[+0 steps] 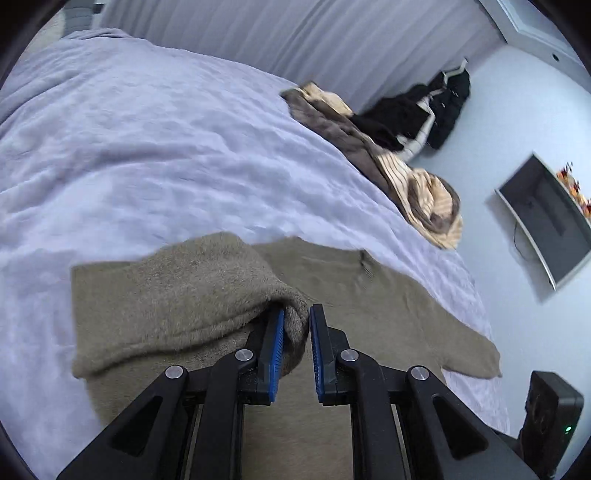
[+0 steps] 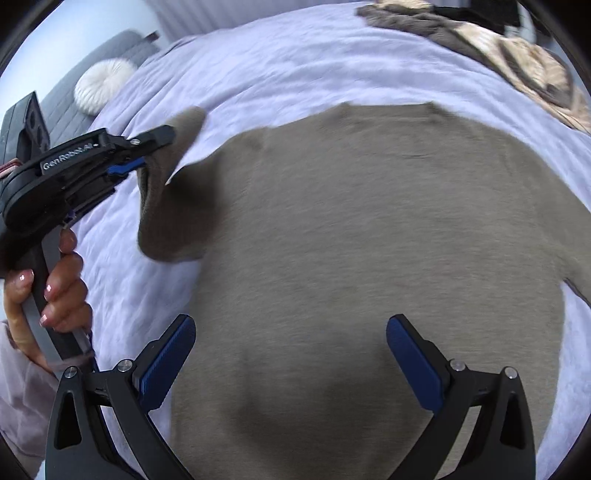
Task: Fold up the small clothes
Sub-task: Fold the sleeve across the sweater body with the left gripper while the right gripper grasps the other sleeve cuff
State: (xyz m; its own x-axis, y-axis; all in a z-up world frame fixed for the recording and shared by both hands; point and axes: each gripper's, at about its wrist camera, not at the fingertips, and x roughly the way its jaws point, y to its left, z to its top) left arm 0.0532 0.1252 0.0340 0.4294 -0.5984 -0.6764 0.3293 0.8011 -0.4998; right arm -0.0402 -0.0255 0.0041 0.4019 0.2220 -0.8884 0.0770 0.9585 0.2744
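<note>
left gripper [image 1: 297, 332]: pinched on the sleeve [image 1: 207, 291] of the taupe sweater [image 2: 369, 240] | right gripper [image 2: 291, 354]: fingers apart above the sweater | sweater lay flat on the lavender bedspread [image 1: 147, 147]

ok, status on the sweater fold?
Left gripper shut on sleeve, lifted over taupe sweater. Right gripper open above the body. Clothes pile off to the side, clear.

Before me a bed spreads wide under a rumpled pale lilac cover [image 1: 155, 147]. Behind it hangs a pleated pale curtain [image 1: 295, 33]. A flat dark screen [image 1: 550, 218] is mounted on the white wall [image 1: 491, 122], with a black speaker [image 1: 550, 413] nearby.
</note>
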